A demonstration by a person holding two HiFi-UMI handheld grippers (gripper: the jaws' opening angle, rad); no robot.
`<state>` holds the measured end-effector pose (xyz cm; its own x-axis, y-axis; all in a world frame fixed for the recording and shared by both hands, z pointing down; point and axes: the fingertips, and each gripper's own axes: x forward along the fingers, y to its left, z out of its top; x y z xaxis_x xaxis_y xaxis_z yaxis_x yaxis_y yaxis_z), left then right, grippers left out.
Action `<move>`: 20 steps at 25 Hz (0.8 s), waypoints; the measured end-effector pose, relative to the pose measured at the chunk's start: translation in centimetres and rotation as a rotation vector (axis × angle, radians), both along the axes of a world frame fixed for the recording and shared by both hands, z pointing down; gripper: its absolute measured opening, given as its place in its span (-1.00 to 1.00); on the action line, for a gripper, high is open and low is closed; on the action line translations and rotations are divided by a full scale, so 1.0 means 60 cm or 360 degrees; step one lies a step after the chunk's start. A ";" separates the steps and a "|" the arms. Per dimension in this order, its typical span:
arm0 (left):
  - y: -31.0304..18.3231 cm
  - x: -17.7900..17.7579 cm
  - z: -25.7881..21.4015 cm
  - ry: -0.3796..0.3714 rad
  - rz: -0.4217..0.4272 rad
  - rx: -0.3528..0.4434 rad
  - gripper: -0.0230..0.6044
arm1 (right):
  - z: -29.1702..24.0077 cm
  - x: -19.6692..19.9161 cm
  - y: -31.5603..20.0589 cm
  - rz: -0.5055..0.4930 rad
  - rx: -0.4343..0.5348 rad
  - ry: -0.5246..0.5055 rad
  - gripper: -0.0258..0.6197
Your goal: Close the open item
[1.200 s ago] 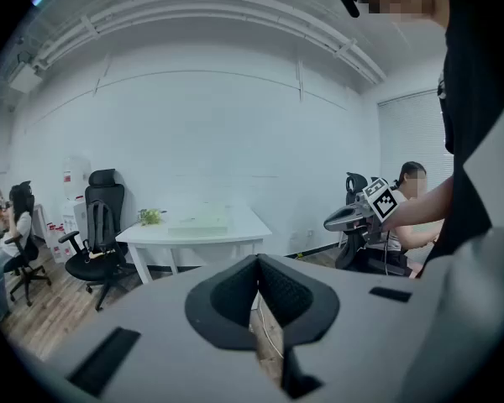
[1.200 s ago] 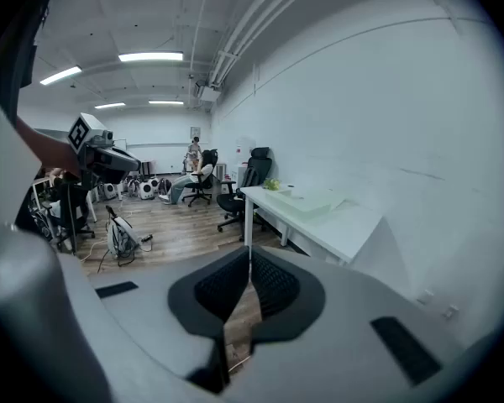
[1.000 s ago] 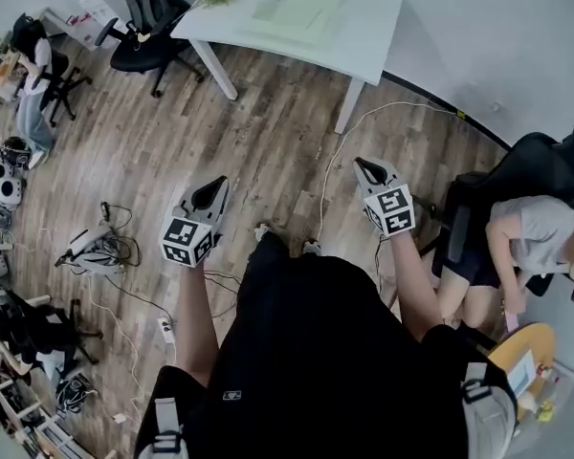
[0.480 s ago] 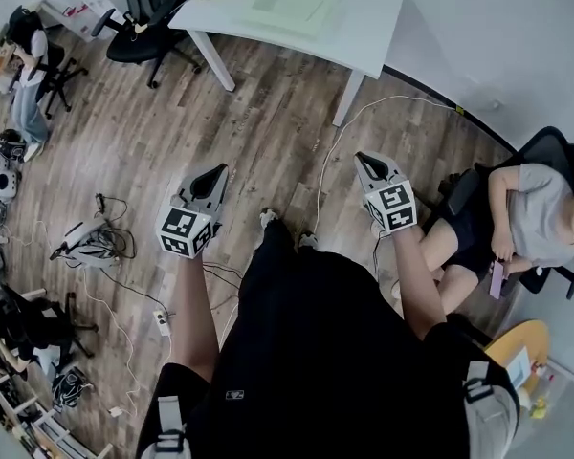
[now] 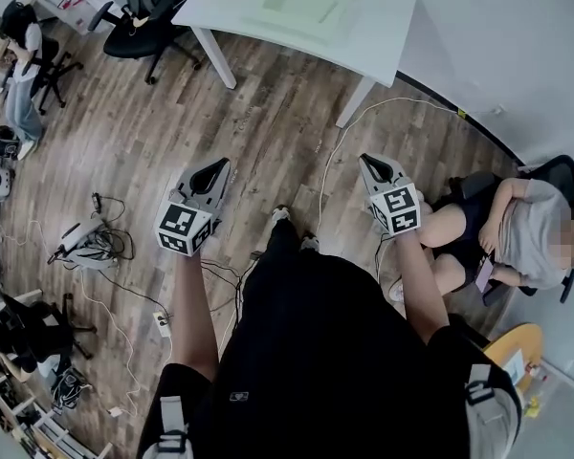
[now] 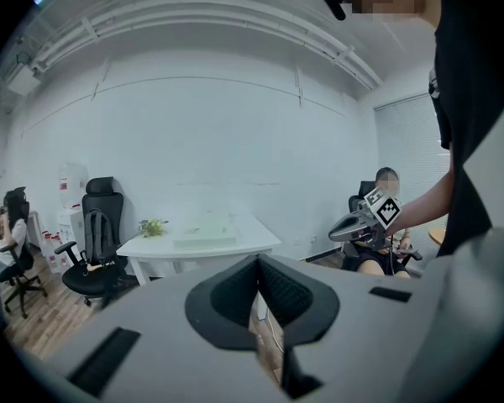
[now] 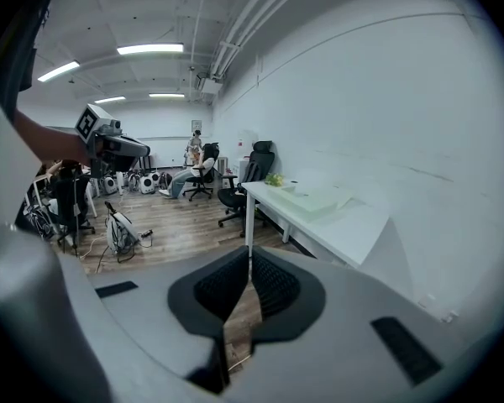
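Floor (image 5: 268,132): wood planks, matt, visible grain; table (image 5: 364,36): white top, smooth, faint sheen; wall (image 6: 193,124): white paint, smooth, matt; chair (image 5: 143,8): black, matt upholstery; left gripper (image 5: 213,168) and right gripper (image 5: 370,163): grey plastic shells, smooth, matt; jaws lined with black pads (image 6: 290,290), finely ribbed, rubber-like, non-glossy.
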<state>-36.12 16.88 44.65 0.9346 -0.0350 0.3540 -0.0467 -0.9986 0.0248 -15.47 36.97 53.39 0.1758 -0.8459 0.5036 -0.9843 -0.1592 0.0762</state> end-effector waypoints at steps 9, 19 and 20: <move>-0.170 0.035 -0.010 0.0031 0.0002 0.0024 -0.91 | 0.009 0.028 -0.121 0.0041 -0.0050 0.0009 -0.90; -0.286 0.078 -0.008 0.0024 0.0016 0.0010 -0.91 | 0.010 0.064 -0.225 0.0058 -0.0079 0.0027 -0.90; -0.295 0.083 -0.007 0.0022 0.0012 0.0004 -0.91 | 0.009 0.071 -0.232 0.0061 -0.0080 0.0026 -0.90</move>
<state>-31.15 -0.79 44.21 0.9397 -0.0289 0.3407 -0.0389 -0.9990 0.0227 -11.23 23.06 53.92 0.2160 -0.8120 0.5423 -0.9761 -0.1922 0.1012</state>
